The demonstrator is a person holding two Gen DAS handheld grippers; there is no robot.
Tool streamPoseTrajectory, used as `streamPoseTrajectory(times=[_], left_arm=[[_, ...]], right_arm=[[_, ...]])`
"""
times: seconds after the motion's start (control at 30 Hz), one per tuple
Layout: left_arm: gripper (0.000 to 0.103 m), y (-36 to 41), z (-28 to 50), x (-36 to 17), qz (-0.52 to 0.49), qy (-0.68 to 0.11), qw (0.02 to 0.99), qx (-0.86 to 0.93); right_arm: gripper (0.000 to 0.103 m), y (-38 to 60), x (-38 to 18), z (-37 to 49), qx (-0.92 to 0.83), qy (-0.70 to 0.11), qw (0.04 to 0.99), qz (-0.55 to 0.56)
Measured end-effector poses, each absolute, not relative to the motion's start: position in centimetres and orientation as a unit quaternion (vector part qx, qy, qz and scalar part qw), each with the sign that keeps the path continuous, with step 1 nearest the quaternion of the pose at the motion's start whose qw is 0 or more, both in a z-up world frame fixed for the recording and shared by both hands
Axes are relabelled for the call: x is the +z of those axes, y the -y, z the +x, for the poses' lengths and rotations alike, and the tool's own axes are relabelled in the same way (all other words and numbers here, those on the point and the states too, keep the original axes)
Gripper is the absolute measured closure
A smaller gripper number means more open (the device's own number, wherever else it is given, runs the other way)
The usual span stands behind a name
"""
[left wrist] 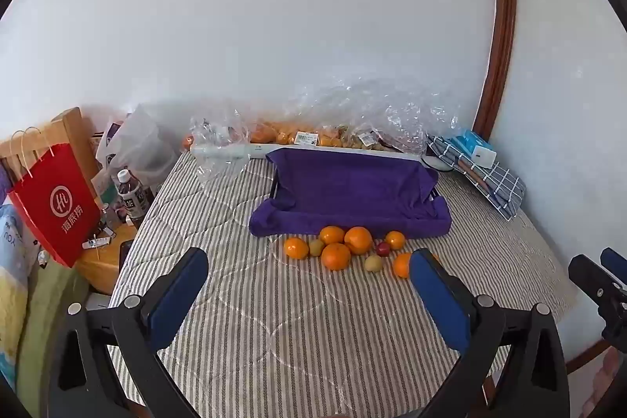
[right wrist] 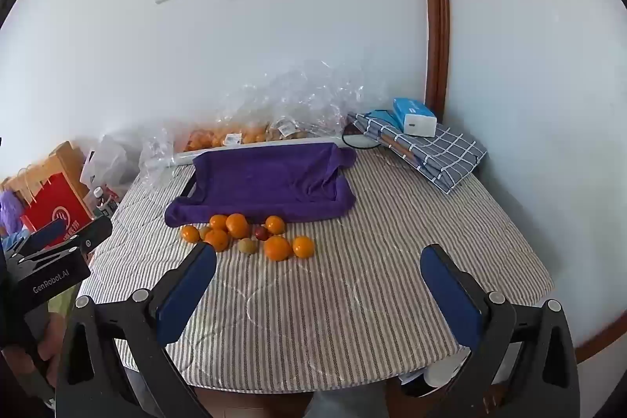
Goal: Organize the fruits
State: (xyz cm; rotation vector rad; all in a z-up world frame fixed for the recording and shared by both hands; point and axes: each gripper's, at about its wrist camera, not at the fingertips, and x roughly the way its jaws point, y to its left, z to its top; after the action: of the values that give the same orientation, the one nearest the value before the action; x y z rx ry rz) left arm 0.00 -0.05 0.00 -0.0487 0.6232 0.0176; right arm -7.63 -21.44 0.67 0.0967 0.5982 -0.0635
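Several oranges [left wrist: 336,255] [right wrist: 277,248] lie loose on the striped table cover, mixed with two small green-yellow fruits [left wrist: 373,263] [right wrist: 248,246] and a small red fruit [left wrist: 383,248] [right wrist: 260,232]. Right behind them stands a tray draped in a purple cloth [left wrist: 352,198] [right wrist: 270,185]. My left gripper [left wrist: 309,285] hangs open above the near part of the table, short of the fruit, nothing between its blue pads. My right gripper [right wrist: 319,281] is also open and empty, to the right of the fruit. Each gripper shows at the edge of the other's view.
Clear plastic bags with more oranges [left wrist: 313,136] [right wrist: 250,134] lie along the wall. Folded checked cloth with a blue box [left wrist: 480,167] [right wrist: 427,143] sits at the back right. A red paper bag [left wrist: 55,206], bottles [left wrist: 131,196] and a wooden stand crowd the left side.
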Motion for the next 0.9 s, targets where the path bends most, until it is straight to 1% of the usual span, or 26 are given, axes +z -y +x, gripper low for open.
streamPoseTrajectory(times=[0.17,0.27,0.33,0.9], left_arm=[[0.0,-0.1,0.0,0.0,-0.031,-0.305,0.952,0.007],[0.0,-0.3,0.0,0.1,-0.03,-0.304,0.952,0.005],[0.0,-0.1,-0.3,0.4,-0.028,-0.302,0.953,0.004],[0.0,0.5,-0.1,1.0,-0.026,-0.299,0.954,0.007]], right_arm=[[0.0,21.9,0.3,-7.8,-0.032,-0.298,0.952,0.052],[0.0,20.1,0.2,-7.7,-0.038,-0.302,0.952,0.031],[0.0,21.1,0.0,-7.6,-0.031,-0.305,0.951,0.047],[0.0,20.8,0.6,-7.9,-0.025,-0.293,0.954,0.051]])
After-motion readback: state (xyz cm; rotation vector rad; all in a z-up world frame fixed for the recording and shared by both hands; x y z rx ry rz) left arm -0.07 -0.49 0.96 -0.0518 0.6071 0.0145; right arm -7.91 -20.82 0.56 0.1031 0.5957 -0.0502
